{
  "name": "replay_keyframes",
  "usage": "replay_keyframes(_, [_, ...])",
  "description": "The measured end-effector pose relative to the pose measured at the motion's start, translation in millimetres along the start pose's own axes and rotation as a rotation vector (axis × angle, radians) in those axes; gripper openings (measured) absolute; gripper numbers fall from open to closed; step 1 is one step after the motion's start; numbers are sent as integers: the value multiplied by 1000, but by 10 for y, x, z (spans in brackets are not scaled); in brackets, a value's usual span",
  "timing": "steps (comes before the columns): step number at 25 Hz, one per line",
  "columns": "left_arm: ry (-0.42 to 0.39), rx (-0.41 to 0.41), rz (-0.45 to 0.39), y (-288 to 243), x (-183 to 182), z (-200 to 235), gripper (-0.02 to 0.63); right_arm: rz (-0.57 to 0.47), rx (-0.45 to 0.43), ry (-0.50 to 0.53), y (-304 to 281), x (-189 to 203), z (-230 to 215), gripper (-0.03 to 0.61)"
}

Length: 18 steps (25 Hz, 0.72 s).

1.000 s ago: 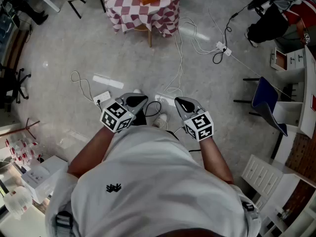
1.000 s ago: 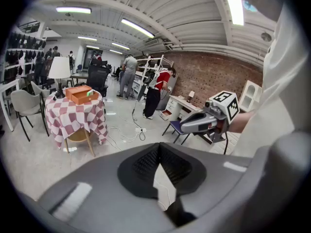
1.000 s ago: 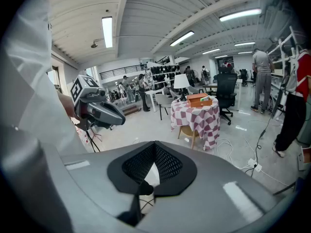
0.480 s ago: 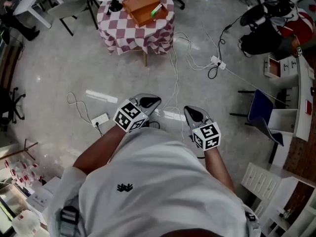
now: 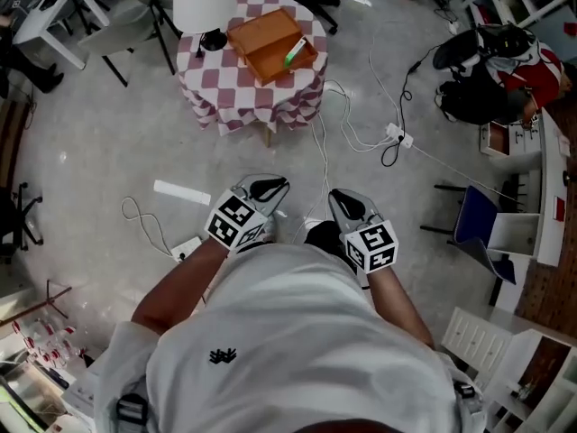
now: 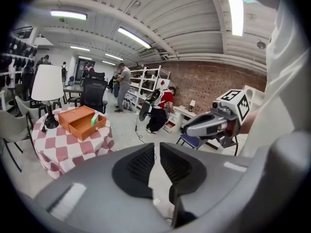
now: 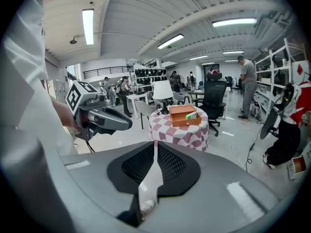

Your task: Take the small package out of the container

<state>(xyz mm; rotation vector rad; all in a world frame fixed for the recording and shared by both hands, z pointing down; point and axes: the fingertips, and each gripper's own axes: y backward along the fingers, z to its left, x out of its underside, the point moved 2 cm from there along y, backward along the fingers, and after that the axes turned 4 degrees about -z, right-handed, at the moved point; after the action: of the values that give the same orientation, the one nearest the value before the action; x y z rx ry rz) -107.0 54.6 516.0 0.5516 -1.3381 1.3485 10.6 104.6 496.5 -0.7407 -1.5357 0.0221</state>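
An orange wooden container [image 5: 269, 41] stands open on a round table with a red-and-white checked cloth [image 5: 242, 93], far ahead of me. A small green package [image 5: 295, 52] stands in its open tray. The container [image 6: 80, 121] and the package [image 6: 94, 120] also show in the left gripper view, and again, container [image 7: 185, 115] and package [image 7: 191, 114], in the right gripper view. My left gripper [image 5: 279, 185] is held at waist height; its jaws are opening, with only a thin slit and nothing between them. My right gripper [image 5: 335, 197] beside it is shut and empty.
A white lamp [image 5: 202, 3] stands on the table beside the container. Cables [image 5: 361, 106] and a power strip [image 5: 185, 249] lie on the floor between me and the table. A blue chair [image 5: 482, 206] and black bags [image 5: 478, 48] are at the right.
The table with the container has come lower and nearer in the head view. Both grippers stay side by side in front of the body.
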Motion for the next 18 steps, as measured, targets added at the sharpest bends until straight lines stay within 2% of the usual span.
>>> replay_keyframes(4, [32,-49,-16,-67,-92,370,79,9,-49,26,-315,-210,-64,15])
replay_keyframes(8, [43,-118,-21,-222,-245,724,104,21,-94,41,-613,-329,-323,15])
replay_keyframes(12, [60,-201,-19,-461,-430,1110,122,33,-160,47,-936,-478,-738,15])
replay_keyframes(18, [107,-323,12,-1051,-713,1808,150,28,-232,97,-1358,-932,-1568,15])
